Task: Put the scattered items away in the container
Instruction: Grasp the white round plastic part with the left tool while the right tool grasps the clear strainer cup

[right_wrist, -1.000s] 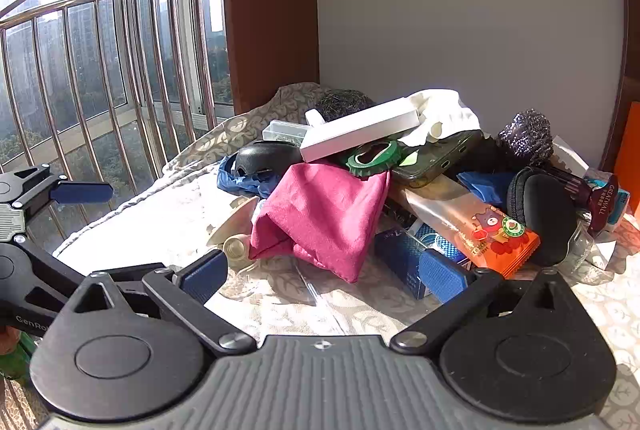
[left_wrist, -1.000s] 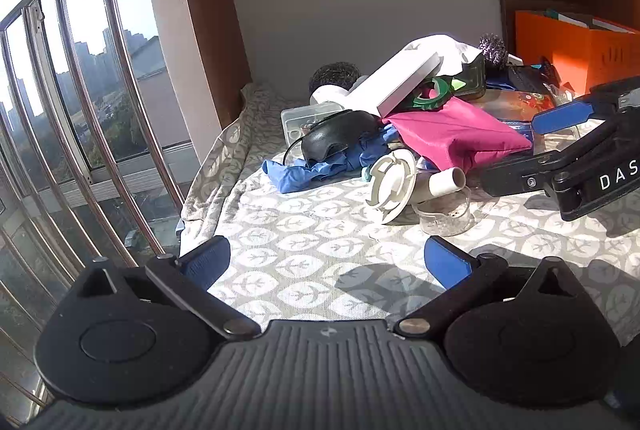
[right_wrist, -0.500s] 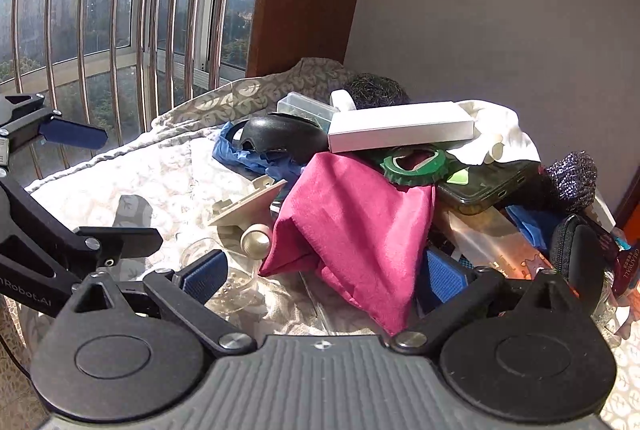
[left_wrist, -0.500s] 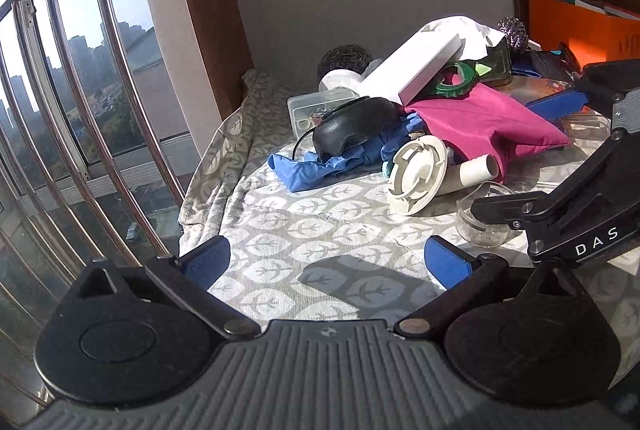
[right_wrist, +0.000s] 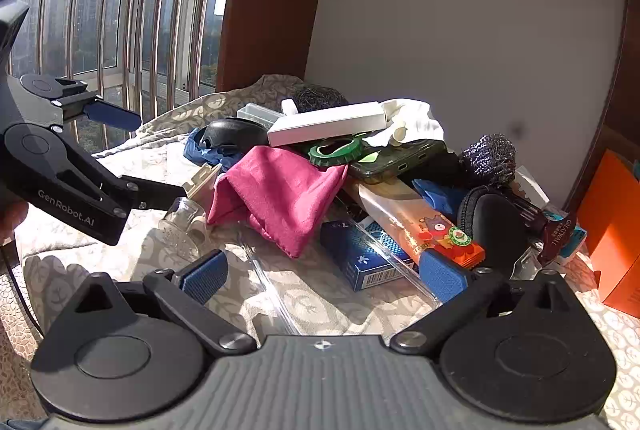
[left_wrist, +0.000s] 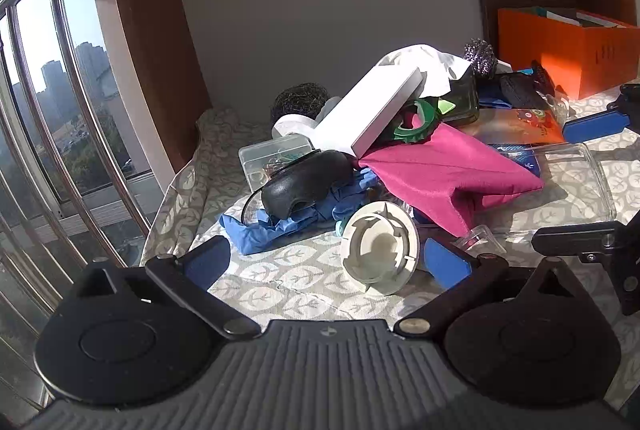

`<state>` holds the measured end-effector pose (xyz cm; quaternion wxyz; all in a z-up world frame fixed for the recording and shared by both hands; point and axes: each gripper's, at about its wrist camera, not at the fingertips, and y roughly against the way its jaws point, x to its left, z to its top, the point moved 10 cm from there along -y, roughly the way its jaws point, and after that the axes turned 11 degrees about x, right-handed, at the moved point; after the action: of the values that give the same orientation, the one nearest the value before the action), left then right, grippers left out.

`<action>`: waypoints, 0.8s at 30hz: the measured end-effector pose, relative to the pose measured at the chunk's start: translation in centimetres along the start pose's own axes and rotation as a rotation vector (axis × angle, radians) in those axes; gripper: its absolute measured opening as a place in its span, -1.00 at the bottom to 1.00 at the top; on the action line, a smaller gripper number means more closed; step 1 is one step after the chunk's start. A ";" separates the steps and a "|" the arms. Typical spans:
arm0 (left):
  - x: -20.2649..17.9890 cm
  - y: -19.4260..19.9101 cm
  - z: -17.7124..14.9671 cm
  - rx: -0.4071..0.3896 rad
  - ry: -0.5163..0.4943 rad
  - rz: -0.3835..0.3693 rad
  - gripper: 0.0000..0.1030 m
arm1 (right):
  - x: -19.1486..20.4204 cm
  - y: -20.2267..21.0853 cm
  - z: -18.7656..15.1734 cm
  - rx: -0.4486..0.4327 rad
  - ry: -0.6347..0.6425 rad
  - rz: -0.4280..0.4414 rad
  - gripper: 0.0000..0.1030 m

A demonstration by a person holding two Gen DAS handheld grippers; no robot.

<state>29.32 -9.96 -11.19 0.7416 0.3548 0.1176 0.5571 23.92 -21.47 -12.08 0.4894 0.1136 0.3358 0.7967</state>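
Note:
A heap of items lies on the leaf-patterned cloth: a magenta cloth (left_wrist: 440, 174) (right_wrist: 280, 190), a white box (left_wrist: 372, 110) (right_wrist: 328, 122), a black mouse (left_wrist: 304, 182), a blue glove (left_wrist: 280, 226), a green ring (right_wrist: 336, 152) and a phone (right_wrist: 400, 158). My left gripper (left_wrist: 324, 262) is open and empty, its jaws on either side of a white round plastic part (left_wrist: 380, 246). My right gripper (right_wrist: 320, 274) is open and empty over a blue carton (right_wrist: 360, 254) and a clear tray edge (right_wrist: 272, 290). The orange container (left_wrist: 568, 50) (right_wrist: 612, 230) stands at the right.
A small glass jar (right_wrist: 184, 226) stands by the left gripper's finger. A clear box of clips (left_wrist: 272, 158), steel scourers (left_wrist: 300, 98) (right_wrist: 488, 158), a black pouch (right_wrist: 492, 222) and an orange packet (right_wrist: 424, 226) lie in the heap. Window bars (left_wrist: 60, 110) run along the left.
Both grippers have moved closer to the heap. The left one has come up around the white round part; the right one has swung right toward the blue carton.

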 end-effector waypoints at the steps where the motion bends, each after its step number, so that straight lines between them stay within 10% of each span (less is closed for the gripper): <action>1: -0.3 -0.7 0.0 0.016 -0.008 0.000 1.00 | 0.4 -0.3 0.1 -0.001 0.011 0.005 1.00; 8: 0.4 -2.4 -0.1 0.051 0.114 -0.072 0.93 | 1.6 -1.0 0.0 0.007 0.031 0.025 1.00; 10: 1.0 -2.3 -0.6 0.059 0.137 -0.064 0.30 | 2.0 -0.9 0.2 -0.004 0.038 0.031 1.00; 11: 1.3 -2.4 -1.2 0.085 0.137 -0.036 -0.32 | 2.3 -0.7 0.4 -0.018 0.041 0.038 1.00; 13: 1.9 -2.0 -1.5 0.081 0.154 -0.040 -0.45 | 2.7 -0.5 0.7 -0.043 0.032 0.065 1.00; 17: 2.4 -1.0 -2.4 0.067 0.159 -0.048 -0.25 | 3.2 0.5 1.2 -0.082 -0.044 0.171 1.00; 21: 2.6 -0.2 -2.1 0.046 0.197 -0.091 0.87 | 3.2 -0.1 0.7 -0.007 -0.105 0.270 1.00; 24: 2.6 -0.4 -0.9 0.040 0.185 -0.058 0.90 | 3.2 -0.2 0.6 0.005 -0.148 0.315 1.00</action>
<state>30.04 -7.29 -11.54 0.7362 0.3129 0.2071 0.5632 22.85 -18.41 -12.24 0.3817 0.2244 0.2791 0.8521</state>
